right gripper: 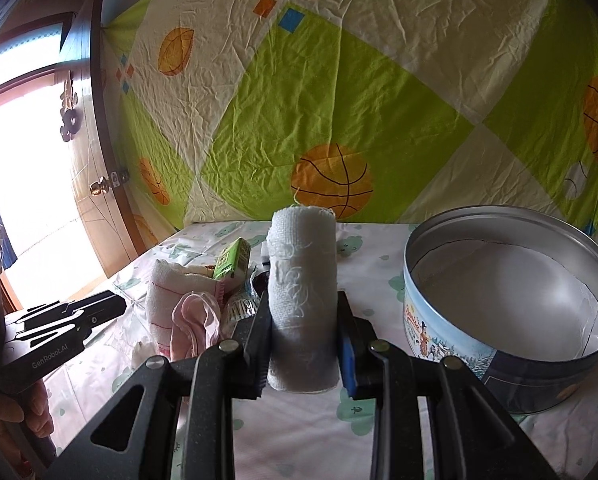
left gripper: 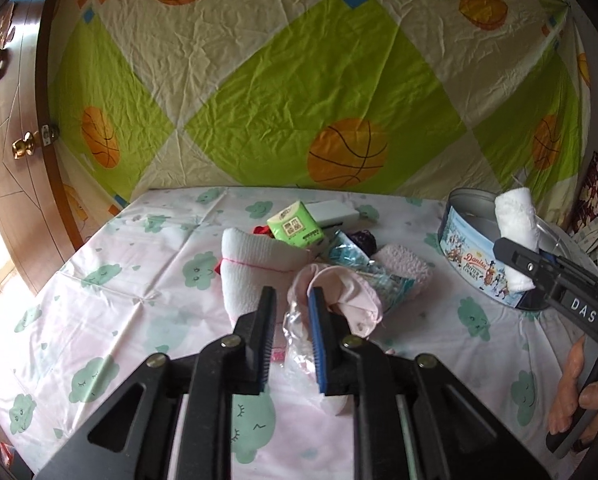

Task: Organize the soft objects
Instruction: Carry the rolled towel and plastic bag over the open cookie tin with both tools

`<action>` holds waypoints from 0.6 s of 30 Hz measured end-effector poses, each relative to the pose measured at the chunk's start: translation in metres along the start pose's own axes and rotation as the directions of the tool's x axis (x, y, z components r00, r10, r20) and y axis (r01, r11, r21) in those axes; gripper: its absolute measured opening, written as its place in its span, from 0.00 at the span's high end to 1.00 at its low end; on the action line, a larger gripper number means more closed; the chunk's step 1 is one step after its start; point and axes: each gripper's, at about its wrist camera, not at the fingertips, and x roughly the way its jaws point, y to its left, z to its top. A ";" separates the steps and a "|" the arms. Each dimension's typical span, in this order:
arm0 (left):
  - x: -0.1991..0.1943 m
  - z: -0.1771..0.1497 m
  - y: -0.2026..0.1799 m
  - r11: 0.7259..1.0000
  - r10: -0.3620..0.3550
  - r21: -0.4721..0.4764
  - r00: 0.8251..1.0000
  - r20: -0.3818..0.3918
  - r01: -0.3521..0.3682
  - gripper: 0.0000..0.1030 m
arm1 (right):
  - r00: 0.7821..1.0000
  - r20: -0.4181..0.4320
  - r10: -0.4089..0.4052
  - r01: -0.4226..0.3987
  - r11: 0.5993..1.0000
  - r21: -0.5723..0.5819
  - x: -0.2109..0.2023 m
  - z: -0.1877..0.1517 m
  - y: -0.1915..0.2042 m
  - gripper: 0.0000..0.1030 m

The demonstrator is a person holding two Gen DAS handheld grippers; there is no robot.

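Fingers (left gripper: 273, 320) of the left gripper (left gripper: 293, 312) are closed; whether they pinch the pink cloth (left gripper: 351, 296) is unclear. One tin (left gripper: 475, 256) stands near the table's (left gripper: 119, 288) right edge. Right gripper (right gripper: 303, 320) clamps one white towel roll (right gripper: 303, 280) upright, beside the empty tin (right gripper: 499, 300).

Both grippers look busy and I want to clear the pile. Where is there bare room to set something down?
Bare tablecloth lies left of the white towel, and more between the pile and the cookie tin. The tin's floor is bare. It is crowded around the green tissue pack.
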 end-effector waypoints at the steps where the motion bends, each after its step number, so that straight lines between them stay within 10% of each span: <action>1: 0.003 -0.002 0.001 1.000 -0.003 0.007 1.000 -0.017 0.003 0.83 | 1.000 0.002 0.000 0.000 1.000 -0.004 0.000 0.000 0.000 0.71; 3: 0.008 -0.009 0.008 0.999 -0.044 0.000 0.997 -0.067 0.044 0.70 | 1.000 0.006 0.001 -0.001 1.000 -0.014 -0.002 -0.001 0.002 0.71; 7: 0.008 -0.024 0.015 1.000 -0.004 0.014 0.994 -0.110 0.006 0.11 | 1.000 0.000 0.008 -0.008 1.000 -0.024 -0.002 -0.002 0.005 0.71; 18: 0.041 -0.059 0.020 0.998 -0.031 -0.055 0.957 -0.289 0.016 0.34 | 0.999 -0.040 0.006 -0.006 1.000 -0.005 0.006 -0.006 0.003 0.70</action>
